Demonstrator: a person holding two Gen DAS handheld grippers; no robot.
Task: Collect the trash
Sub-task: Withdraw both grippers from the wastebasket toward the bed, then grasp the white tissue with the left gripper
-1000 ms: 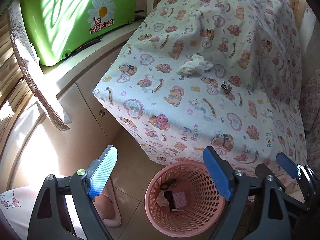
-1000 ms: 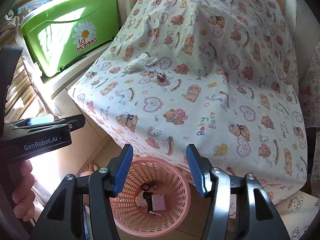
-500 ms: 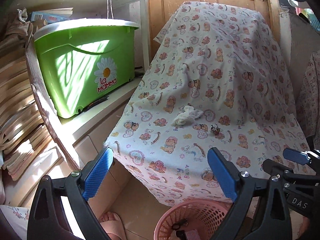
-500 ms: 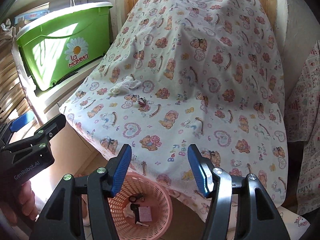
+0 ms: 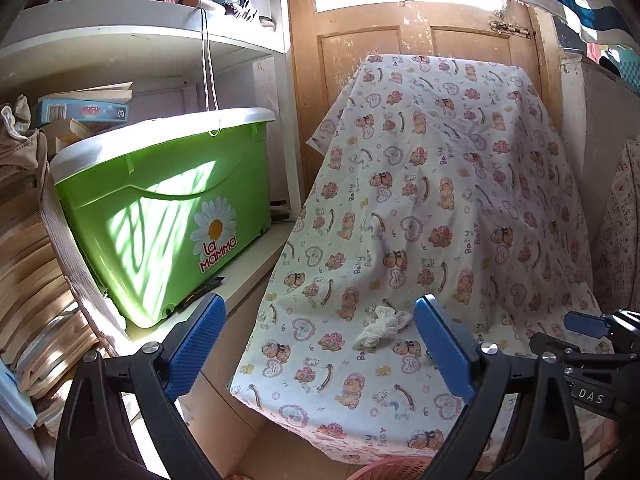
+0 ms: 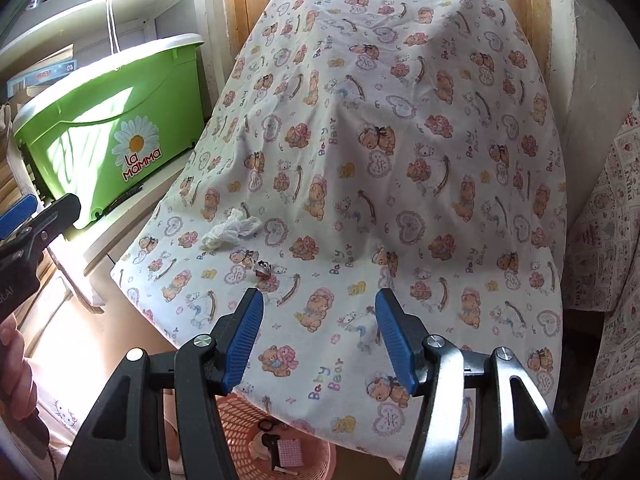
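1. One crumpled white tissue (image 6: 232, 231) lies on the bear-print cloth (image 6: 400, 160), left of centre in the right wrist view and close to the cloth's left edge; in the left wrist view it (image 5: 382, 326) shows low in the frame, between the two blue pads.
2. One small dark scrap (image 6: 262, 269) lies just below and right of the tissue, apart from it, with bare cloth all round.
3. The cloth drapes over a raised shape; it slopes up toward the top of the frame and hangs off the front and left edges of what lies under it.
4. One pink basket (image 6: 256, 432) stands at the bottom of the right wrist view, partly under the cloth's front edge, with a few dark and pale pieces inside. Only its rim (image 5: 388, 470) shows at the bottom edge of the left wrist view.
5. The right gripper (image 6: 320, 340) hangs over the cloth's lower part, jaws partly spread and pinching nothing; the scrap is just above its left pad.
6. The left gripper (image 5: 320, 348) has just been widening its jaws; they stand spread wide with nothing between them, clear of the cloth.
7. One green bin (image 5: 160, 216) marked "La Mamma" sits on a white shelf (image 5: 240, 276) left of the cloth, with a narrow gap between.
8. A hand (image 6: 16, 372) at the left edge holds the left gripper.
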